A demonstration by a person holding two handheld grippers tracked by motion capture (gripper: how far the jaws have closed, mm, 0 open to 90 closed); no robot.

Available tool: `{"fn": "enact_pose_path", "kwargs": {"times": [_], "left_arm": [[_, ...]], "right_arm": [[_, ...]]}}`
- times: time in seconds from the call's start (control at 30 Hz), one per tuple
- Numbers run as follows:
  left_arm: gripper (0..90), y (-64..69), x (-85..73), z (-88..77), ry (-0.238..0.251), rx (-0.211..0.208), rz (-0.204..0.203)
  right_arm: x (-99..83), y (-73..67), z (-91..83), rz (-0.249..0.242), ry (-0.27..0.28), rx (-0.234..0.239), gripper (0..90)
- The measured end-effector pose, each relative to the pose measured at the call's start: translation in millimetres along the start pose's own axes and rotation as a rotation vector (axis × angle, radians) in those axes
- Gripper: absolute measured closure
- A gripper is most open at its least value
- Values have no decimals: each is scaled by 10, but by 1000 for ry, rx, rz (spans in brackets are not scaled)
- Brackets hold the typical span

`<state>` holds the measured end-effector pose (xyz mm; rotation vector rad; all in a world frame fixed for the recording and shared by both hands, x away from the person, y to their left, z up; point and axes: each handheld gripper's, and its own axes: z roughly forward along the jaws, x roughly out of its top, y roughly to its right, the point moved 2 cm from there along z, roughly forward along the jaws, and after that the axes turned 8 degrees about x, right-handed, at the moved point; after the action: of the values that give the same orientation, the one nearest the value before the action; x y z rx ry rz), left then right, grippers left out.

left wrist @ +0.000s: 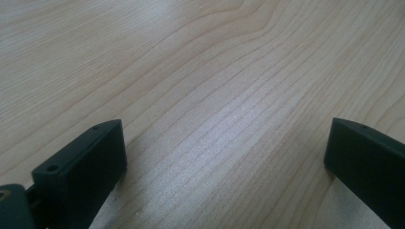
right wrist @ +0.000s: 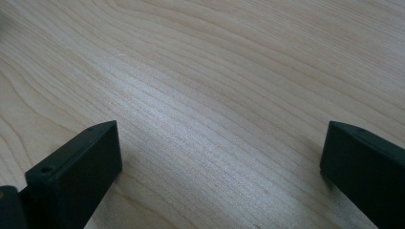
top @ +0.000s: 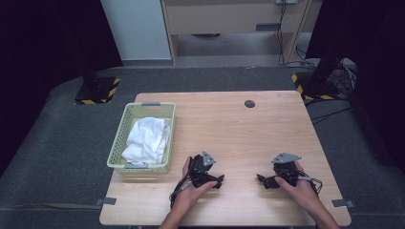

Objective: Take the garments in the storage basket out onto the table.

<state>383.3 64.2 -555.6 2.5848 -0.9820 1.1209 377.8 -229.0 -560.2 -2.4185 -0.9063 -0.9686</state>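
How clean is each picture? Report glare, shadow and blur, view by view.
High view: evenly lit table, dark surroundings, white cloth slightly washed out. Left gripper view: pale sheen on the wood between the open left tongs, jaws soft. Right gripper view: similar sheen, right tongs blurred, shadow beneath.

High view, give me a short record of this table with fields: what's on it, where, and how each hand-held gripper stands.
table: light wood
basket: pale green, at the table's left edge
cloth: white, crumpled inside the basket
left hand-held gripper: near edge, beside the basket, jaws open, nothing between them
right hand-held gripper: near edge, right of centre, jaws open, nothing between them
dark round cap: far side of the table
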Motion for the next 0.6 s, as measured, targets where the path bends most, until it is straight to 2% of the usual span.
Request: {"fn": "enact_pose_path", "kwargs": {"times": [0.4, 0.6], "left_arm": [[0, -3, 5, 6, 0, -4, 1], [0, -1, 6, 5, 0, -7, 4]], "right_arm": [[-1, -10, 1, -2, 0, 5, 4], [8, -31, 14, 13, 3, -12, 3]]}}
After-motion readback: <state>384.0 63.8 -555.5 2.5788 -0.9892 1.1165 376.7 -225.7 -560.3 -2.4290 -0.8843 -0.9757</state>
